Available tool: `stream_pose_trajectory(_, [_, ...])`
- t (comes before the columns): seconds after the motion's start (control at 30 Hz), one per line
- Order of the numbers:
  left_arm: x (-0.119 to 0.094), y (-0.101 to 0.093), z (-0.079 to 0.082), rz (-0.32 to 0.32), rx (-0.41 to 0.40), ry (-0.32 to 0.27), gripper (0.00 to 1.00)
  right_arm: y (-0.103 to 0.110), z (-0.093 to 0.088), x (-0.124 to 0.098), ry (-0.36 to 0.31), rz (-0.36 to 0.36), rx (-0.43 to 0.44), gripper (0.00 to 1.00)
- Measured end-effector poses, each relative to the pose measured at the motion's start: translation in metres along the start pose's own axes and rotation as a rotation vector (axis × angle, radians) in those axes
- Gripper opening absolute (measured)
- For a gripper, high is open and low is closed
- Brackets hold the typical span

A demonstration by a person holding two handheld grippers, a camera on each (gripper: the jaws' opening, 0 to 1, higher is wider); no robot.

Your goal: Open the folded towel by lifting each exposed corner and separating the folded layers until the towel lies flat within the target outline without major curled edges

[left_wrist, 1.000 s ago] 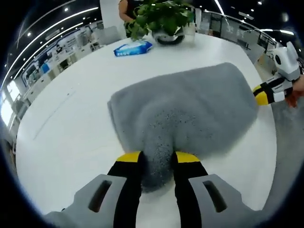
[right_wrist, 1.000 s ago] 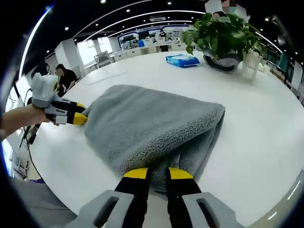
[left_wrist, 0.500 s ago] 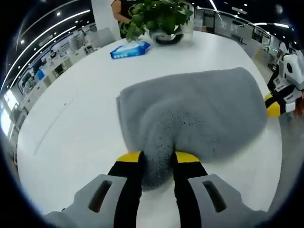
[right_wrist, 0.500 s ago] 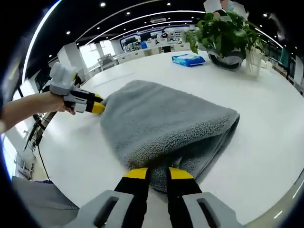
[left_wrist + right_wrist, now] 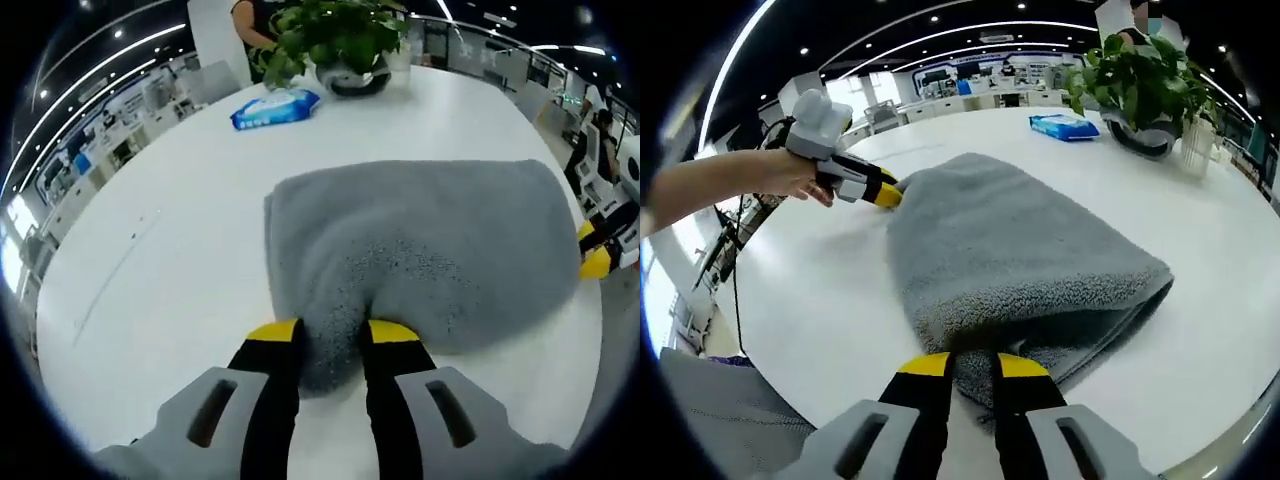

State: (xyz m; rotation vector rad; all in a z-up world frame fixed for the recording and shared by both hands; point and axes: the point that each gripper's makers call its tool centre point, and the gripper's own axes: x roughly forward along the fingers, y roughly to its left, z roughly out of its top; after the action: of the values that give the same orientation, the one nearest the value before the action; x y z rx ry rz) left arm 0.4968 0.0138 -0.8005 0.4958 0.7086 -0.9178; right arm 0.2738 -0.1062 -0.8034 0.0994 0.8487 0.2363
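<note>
Left gripper view: the left claw [image 5: 333, 338] is closed on a pinched-up ridge of the grey towel [image 5: 430, 250] at its near edge, the yellow-tipped jaws pressed to either side of the pile. The towel is seen as a thick, looped-pile cloth, still folded into a rounded oblong, lying on the white desk [image 5: 160, 260]. At the towel's far right end the yellow tip of the right claw [image 5: 597, 262] is seen against the cloth. Beyond the towel, a blue wipes packet [image 5: 272, 106] lies flat on the desk; its printing is too small to be read. A potted plant [image 5: 335, 40] stands behind it.

Right gripper view: the right claw [image 5: 974, 366] is closed on the near corner of the towel [image 5: 1010, 250], where at least two stacked layers are visible along the folded edge to the right. At the far left corner the left claw [image 5: 888, 193], held in a person's hand [image 5: 790, 175], is seen gripping the cloth. The wipes packet [image 5: 1065, 125] and the plant [image 5: 1140, 85] are seen at the desk's [image 5: 820, 300] far side, with a ribbed glass vase [image 5: 1196, 145] just beside the plant. No writing is legible.
</note>
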Motion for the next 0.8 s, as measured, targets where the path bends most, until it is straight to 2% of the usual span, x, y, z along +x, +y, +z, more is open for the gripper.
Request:
stream_pose_trajectory(0.1, [0.004,0.003,0.005,0.002,0.005,-0.005,0.23,0.006,-0.001,0.001,0.007,0.014,-0.012,0.14])
stream_pose_trajectory(0.37, [0.014,0.008,0.016,-0.003,0.017,-0.009,0.23,0.025,-0.003,0.004,0.035,0.038,-0.112,0.2])
stream_pose_trajectory(0.53, [0.02,0.011,0.022,-0.003,0.033,-0.008,0.23,0.03,-0.001,0.006,0.033,0.056,-0.091,0.21])
stream_pose_trajectory(0.8, [0.028,0.014,0.031,-0.014,0.054,0.001,0.23,0.042,0.0,0.01,0.042,0.073,-0.122,0.23])
